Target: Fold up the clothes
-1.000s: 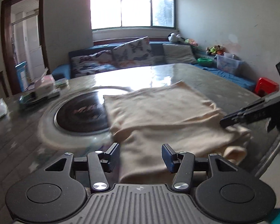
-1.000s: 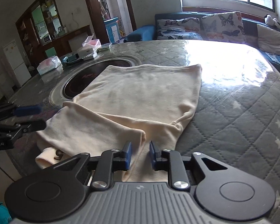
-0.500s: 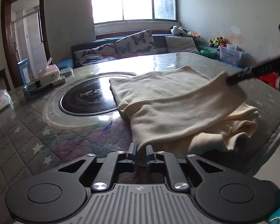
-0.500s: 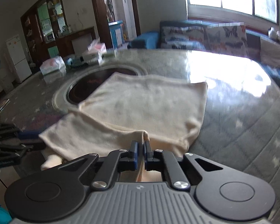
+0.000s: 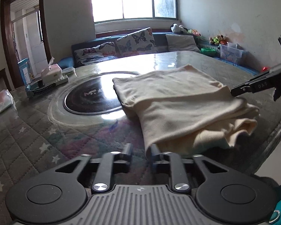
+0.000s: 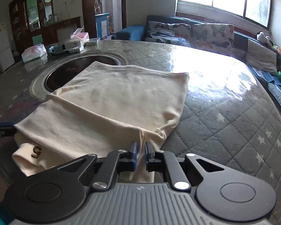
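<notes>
A cream garment (image 5: pixel 178 101) lies folded over itself on the quilted table (image 5: pixel 28 140), its thick rolled end hanging at the near right edge. My left gripper (image 5: pixel 141 149) sits low at the garment's near corner. Its jaws are opening, and the corner lies against the right finger without being pinched. In the right wrist view the garment (image 6: pixel 112 101) spreads ahead, with a small "5" mark on the lower layer. My right gripper (image 6: pixel 141 150) is opening too, a narrow gap over the folded edge, cloth lying loose between the fingers. The right gripper (image 5: pixel 234 92) also reaches in from the right in the left wrist view.
A round black hob (image 5: pixel 91 97) is set into the table under the garment's far left corner. A tissue box (image 5: pixel 51 73), a tray and a tissue pack (image 5: pixel 0 101) stand at the far left. A sofa with butterfly cushions (image 5: pixel 133 41) runs behind. The table edge (image 5: pixel 279 131) drops off right.
Both grippers closed on the garment's near edge half a second ago and now stand parted. The peak of cloth pinched in the right gripper has dropped flat.
</notes>
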Tool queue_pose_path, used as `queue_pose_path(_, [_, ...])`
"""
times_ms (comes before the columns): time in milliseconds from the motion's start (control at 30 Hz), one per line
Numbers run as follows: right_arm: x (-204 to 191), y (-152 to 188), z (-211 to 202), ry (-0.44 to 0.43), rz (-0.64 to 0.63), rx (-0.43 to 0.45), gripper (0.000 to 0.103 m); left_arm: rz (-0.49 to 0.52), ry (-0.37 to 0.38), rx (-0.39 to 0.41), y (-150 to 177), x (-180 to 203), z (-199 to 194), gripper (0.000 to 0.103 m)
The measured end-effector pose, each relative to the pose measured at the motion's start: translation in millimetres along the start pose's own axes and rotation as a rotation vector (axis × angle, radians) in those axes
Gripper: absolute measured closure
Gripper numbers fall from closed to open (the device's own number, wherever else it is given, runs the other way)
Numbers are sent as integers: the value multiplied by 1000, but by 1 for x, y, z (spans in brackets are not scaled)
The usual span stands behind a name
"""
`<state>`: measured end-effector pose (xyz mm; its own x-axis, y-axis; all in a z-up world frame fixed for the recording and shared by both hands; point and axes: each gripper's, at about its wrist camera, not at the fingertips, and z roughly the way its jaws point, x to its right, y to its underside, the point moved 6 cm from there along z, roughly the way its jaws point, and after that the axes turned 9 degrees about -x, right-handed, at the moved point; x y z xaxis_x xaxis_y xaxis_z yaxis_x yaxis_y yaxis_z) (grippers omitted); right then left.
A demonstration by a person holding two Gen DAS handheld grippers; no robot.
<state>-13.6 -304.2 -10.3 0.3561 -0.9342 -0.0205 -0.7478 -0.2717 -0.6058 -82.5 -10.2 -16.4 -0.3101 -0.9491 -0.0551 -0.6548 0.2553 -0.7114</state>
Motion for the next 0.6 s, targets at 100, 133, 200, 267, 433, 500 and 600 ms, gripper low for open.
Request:
queue_pose_path(100, [5, -8, -15, 0, -3, 52, 91, 2, 14, 42, -16, -2, -8, 51])
queue_pose_path(133, [5, -11, -18, -2, -9, 66, 91, 5, 27, 57, -23, 0, -8, 50])
queue_pose_path(200, [2, -16, -19, -14, -21, 85, 91, 5, 60, 82, -36, 6, -7, 50])
queue_pose_path(267, [-3, -19, -15, -34, -34, 91, 91, 1, 103, 100, -49, 15, -1, 52])
queue_pose_path(433, [-18, -18, 4, -66, -75, 76, 91, 31, 172, 92, -69, 36, 29, 68])
queue_pose_path(500, [-20, -16, 10, -63, -86, 70, 91, 16, 177, 69, -74, 36, 45, 68])
queue_pose_path(600, [-14, -13, 18, -64, -69, 53, 91, -19, 159, 34, -77, 27, 65, 69])
